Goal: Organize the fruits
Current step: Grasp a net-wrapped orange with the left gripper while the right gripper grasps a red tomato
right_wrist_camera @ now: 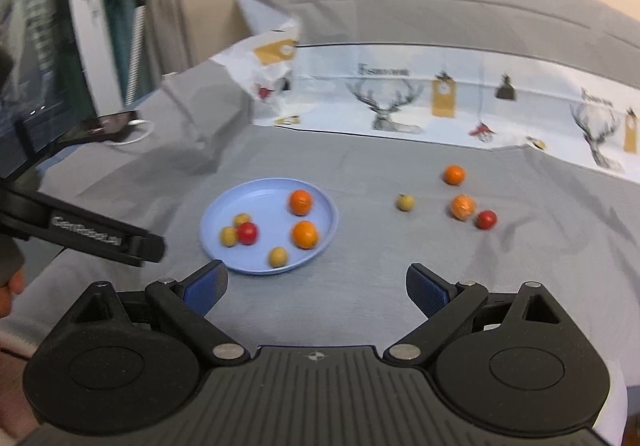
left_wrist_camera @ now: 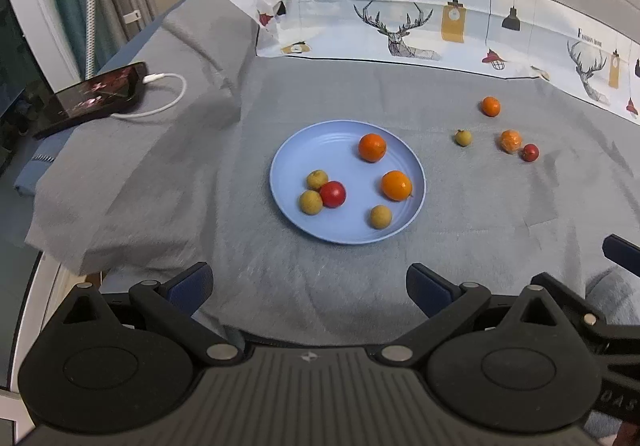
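Observation:
A light blue plate (left_wrist_camera: 288, 162) (right_wrist_camera: 256, 194) lies on the grey cloth, holding two oranges, a red fruit (left_wrist_camera: 333, 194) and three small yellow-brown fruits. To its right, loose on the cloth, lie an orange (left_wrist_camera: 490, 106) (right_wrist_camera: 454, 174), a yellow-brown fruit (left_wrist_camera: 463, 137) (right_wrist_camera: 405, 202), a wrapped orange (left_wrist_camera: 511, 141) (right_wrist_camera: 463, 206) and a red fruit (left_wrist_camera: 530, 152) (right_wrist_camera: 486, 219). My left gripper (left_wrist_camera: 310, 284) is open and empty, short of the plate's near rim. My right gripper (right_wrist_camera: 316, 288) is open and empty too, just right of the plate. The left tool's arm (right_wrist_camera: 92, 234) crosses the right wrist view.
A printed sheet (left_wrist_camera: 400, 26) with deer and lamps stands along the back of the cloth. A phone (left_wrist_camera: 96, 94) with a white cable lies at the left, near the cloth's edge. Curtains and a wall rise behind at the left.

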